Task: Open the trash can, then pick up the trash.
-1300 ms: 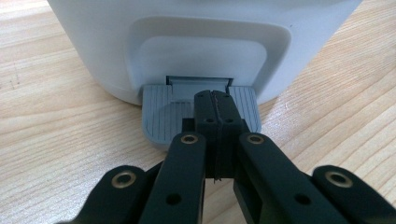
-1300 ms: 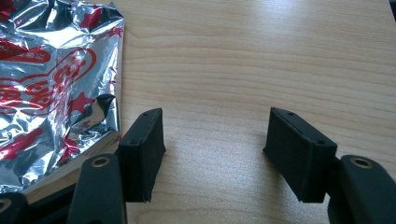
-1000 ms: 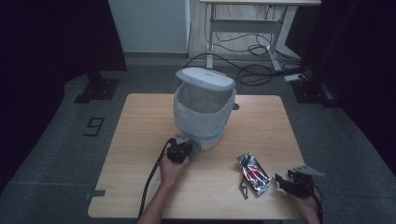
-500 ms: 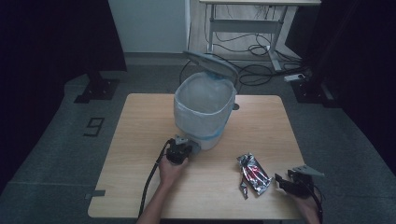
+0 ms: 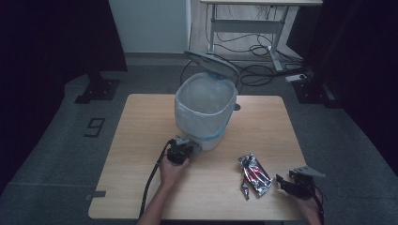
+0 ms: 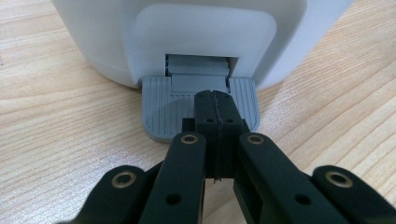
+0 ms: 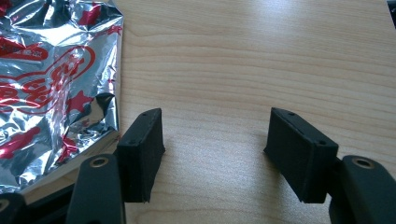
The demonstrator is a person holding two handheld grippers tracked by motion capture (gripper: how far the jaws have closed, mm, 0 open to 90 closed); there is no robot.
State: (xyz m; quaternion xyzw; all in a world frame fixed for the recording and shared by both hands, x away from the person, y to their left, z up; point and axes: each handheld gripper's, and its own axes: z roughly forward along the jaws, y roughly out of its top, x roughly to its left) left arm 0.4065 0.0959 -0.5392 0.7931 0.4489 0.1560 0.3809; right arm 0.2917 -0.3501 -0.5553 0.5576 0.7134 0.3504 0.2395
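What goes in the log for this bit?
left gripper shut, on bin pedal | lid up | right gripper open beside foil wrapper

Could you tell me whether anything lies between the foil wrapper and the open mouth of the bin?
Nothing visible does. The foil wrapper lies on bare table right of the bin, whose lid is up while the left gripper presses the pedal.

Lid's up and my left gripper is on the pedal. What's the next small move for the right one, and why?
Probably slide the right gripper toward the foil wrapper and close on its edge. Its jaws are open on bare table with the wrapper just beside one jaw, ungrasped. The left gripper, shut, presses the pedal, and the bin stands with its lid raised, ready to receive it.
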